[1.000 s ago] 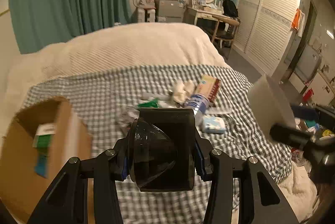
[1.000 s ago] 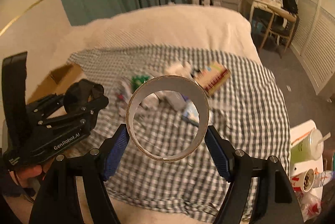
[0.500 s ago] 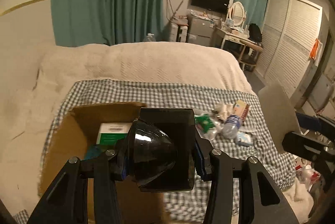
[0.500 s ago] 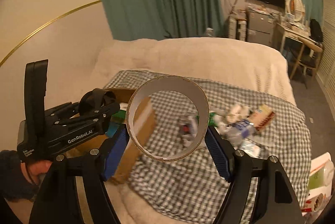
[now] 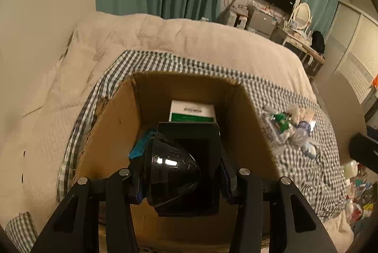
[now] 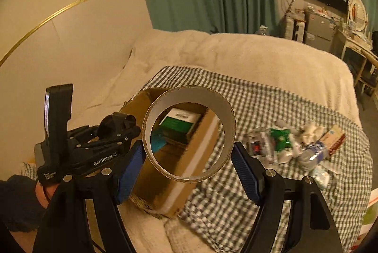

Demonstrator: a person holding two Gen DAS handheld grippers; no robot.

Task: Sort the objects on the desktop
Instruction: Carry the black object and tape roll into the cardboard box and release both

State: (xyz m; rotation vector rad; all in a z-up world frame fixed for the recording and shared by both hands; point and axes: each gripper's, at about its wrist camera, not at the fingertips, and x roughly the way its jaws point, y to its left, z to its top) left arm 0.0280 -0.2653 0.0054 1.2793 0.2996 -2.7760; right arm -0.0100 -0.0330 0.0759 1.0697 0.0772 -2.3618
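Our left gripper [image 5: 182, 172] clamps a glossy black domed object [image 5: 174, 172] above the open cardboard box [image 5: 113, 125]. Our right gripper [image 6: 189, 156] pinches a round cardboard tape ring [image 6: 151, 118] — beside that box's edge.

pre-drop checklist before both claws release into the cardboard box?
1. Left claw gripping the black object: ok, pads press on both sides.
2. Right claw gripping the tape roll core: ok, clamped on both sides.
3. Left load over the cardboard box: ok, box opening sits directly beyond it.
4. Right load over the box: not ok, roll looks short of the box, off its near corner.
5. Room in the box: ok, green-and-white carton at the far end, bare floor nearer.
6. Claws clear of each other: ok, apart in the right wrist view.
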